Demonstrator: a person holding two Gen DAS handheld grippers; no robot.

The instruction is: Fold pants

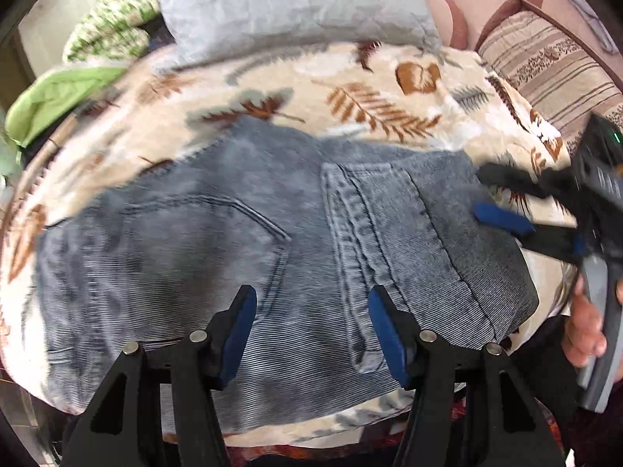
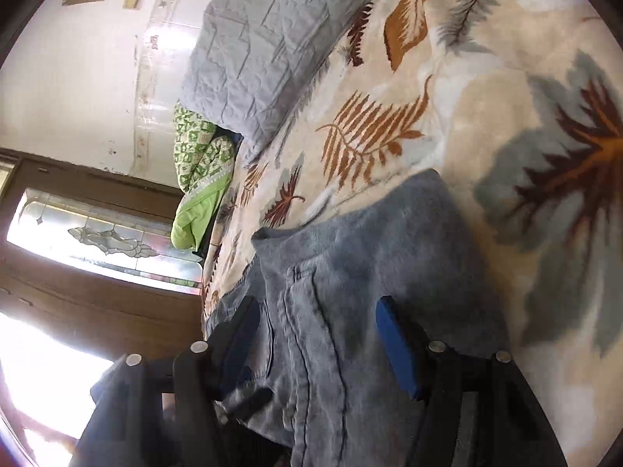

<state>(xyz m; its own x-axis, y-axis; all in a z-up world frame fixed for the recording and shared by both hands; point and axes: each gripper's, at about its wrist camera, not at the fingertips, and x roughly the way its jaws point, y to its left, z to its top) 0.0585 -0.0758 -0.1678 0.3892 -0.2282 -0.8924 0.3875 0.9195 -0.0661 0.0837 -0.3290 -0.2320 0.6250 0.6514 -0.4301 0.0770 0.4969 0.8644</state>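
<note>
Grey-blue corduroy pants lie folded on a cream blanket with a leaf pattern; the back pocket and seat seam face up. My left gripper hovers over the near edge of the pants, its blue-padded fingers wide apart with nothing between them. My right gripper comes in at the right edge of the pants, held by a person's hand. In the right wrist view the pants lie flat under my right gripper, which is open, its pads clear of the cloth.
A grey quilted pillow lies at the far side of the bed. Green patterned bedding and a green cloth are piled at the far left. A striped cushion is at the right. A wooden door with glass stands beyond the bed.
</note>
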